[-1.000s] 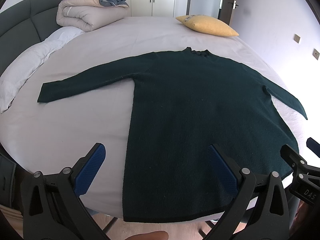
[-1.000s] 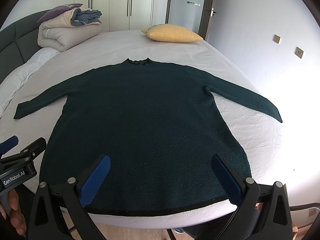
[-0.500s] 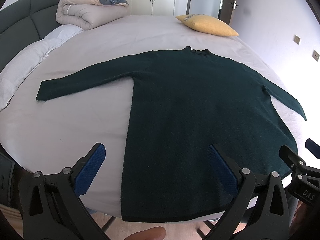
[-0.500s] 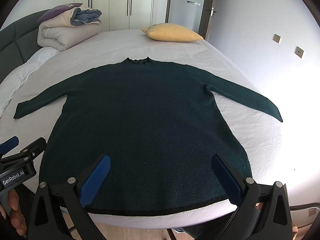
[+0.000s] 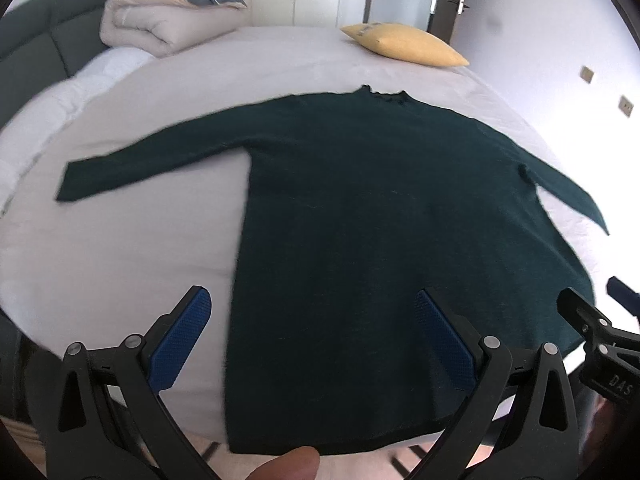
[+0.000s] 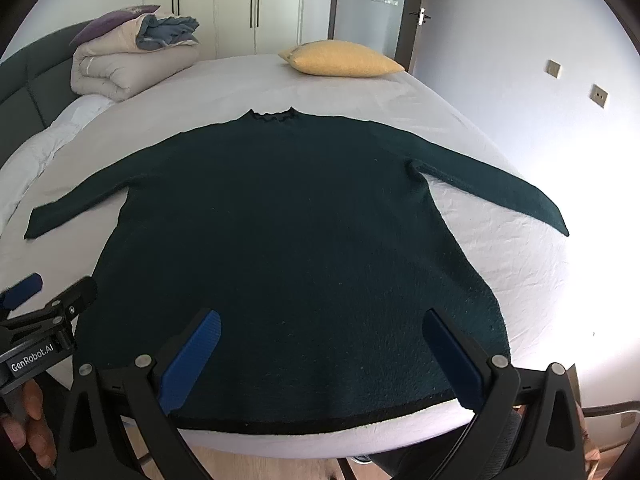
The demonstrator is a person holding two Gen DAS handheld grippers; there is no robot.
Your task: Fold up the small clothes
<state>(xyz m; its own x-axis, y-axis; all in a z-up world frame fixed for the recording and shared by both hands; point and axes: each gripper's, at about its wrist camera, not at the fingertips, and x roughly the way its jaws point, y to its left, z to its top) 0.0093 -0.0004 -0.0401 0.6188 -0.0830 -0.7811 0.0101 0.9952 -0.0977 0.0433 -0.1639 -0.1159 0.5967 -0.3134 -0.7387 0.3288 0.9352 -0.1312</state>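
A dark green long-sleeved sweater [image 5: 380, 220] lies flat on the white bed [image 5: 120, 256], sleeves spread out to both sides, collar at the far side and hem at the near edge. It also shows in the right wrist view [image 6: 288, 248]. My left gripper [image 5: 312, 300] is open and empty, held above the hem's left part. My right gripper [image 6: 320, 322] is open and empty above the middle of the hem. Neither touches the sweater.
A yellow pillow [image 6: 340, 58] lies at the far side of the bed. A rolled beige duvet [image 6: 128, 64] with folded bedding on top sits at the far left by the dark headboard [image 5: 36, 64]. Wardrobe doors [image 6: 236, 4] stand behind. The bed's near edge [image 6: 320, 442] is just below the hem.
The left gripper has shifted slightly, so the sweater sits a little lower and more to the right in its view. The right gripper has hardly moved. Both stay open.
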